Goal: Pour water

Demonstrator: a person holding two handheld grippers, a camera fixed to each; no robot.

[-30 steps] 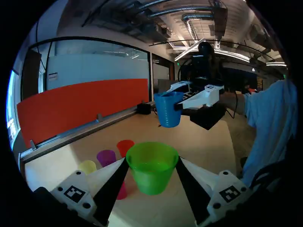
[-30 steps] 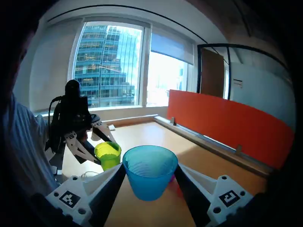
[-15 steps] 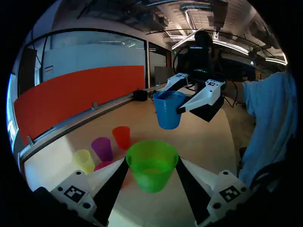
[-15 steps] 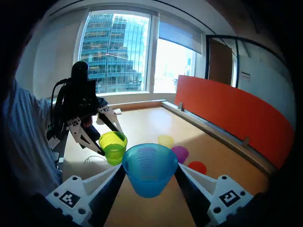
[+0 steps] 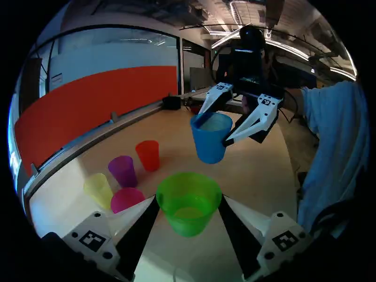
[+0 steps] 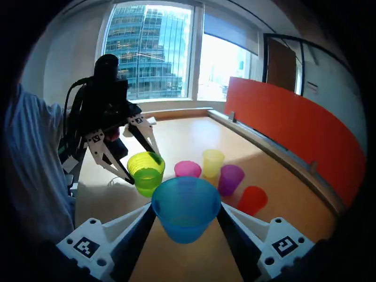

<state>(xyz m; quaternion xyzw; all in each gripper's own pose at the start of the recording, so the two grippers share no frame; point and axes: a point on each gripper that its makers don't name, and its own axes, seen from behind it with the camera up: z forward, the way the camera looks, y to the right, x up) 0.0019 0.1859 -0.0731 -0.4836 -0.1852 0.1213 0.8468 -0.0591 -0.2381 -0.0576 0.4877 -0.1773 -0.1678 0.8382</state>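
Note:
My left gripper [image 5: 188,221] is shut on a green cup [image 5: 188,203] with some liquid at its bottom, held above the wooden table [image 5: 254,169]. My right gripper [image 6: 186,225] is shut on a blue cup [image 6: 186,208], also held in the air. In the left gripper view the blue cup [image 5: 210,137] hangs ahead and higher, tilted toward me, clamped in the right gripper [image 5: 221,131]. In the right gripper view the green cup [image 6: 146,172] sits to the left in the left gripper [image 6: 141,176], tipped toward the camera.
Four empty cups stand grouped on the table: yellow [image 5: 98,189], pink [image 5: 127,199], purple [image 5: 123,170] and red [image 5: 148,155]. An orange partition [image 5: 89,101] runs along the table's far edge. A person's sleeve [image 5: 336,150] is on the right. Windows [image 6: 150,51] lie behind the left gripper.
Both views have tipped downward, bringing the standing cups fully into sight. The blue cup has tilted further and sits nearer the green cup.

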